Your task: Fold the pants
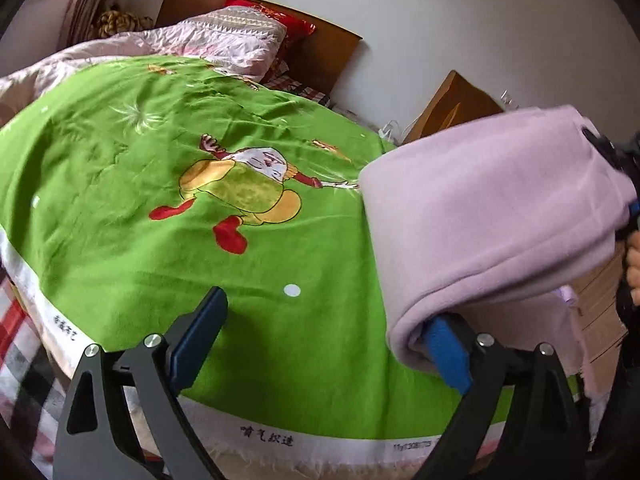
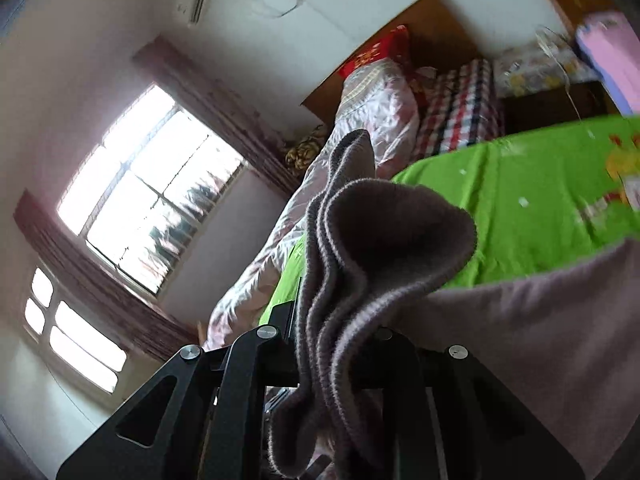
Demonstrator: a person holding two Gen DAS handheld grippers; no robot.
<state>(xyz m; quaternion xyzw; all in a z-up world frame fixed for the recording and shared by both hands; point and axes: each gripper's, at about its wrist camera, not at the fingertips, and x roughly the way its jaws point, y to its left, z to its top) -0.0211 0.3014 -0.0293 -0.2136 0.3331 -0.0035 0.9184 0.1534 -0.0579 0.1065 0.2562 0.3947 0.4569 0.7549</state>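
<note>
The pale pink fleece pants [image 1: 492, 216] are folded into a thick bundle held up above the green blanket [image 1: 200, 184] at the right of the left wrist view. My left gripper [image 1: 320, 340] is open; the bundle's lower edge drapes over its right blue fingertip [image 1: 446, 350], and its left fingertip [image 1: 198, 336] is bare. My right gripper [image 2: 340, 344] is shut on several layered edges of the pants [image 2: 360, 248], which stick up between its jaws. It also shows in the left wrist view [image 1: 616, 160] at the bundle's far right end.
The green cartoon blanket [image 2: 540, 200] covers a bed. A pink quilt [image 1: 208, 40], a red pillow [image 1: 276, 16] and a wooden headboard [image 1: 320, 48] lie behind. A brown cardboard box [image 1: 452, 108] stands at the right. A window [image 2: 148, 192] is on the left wall.
</note>
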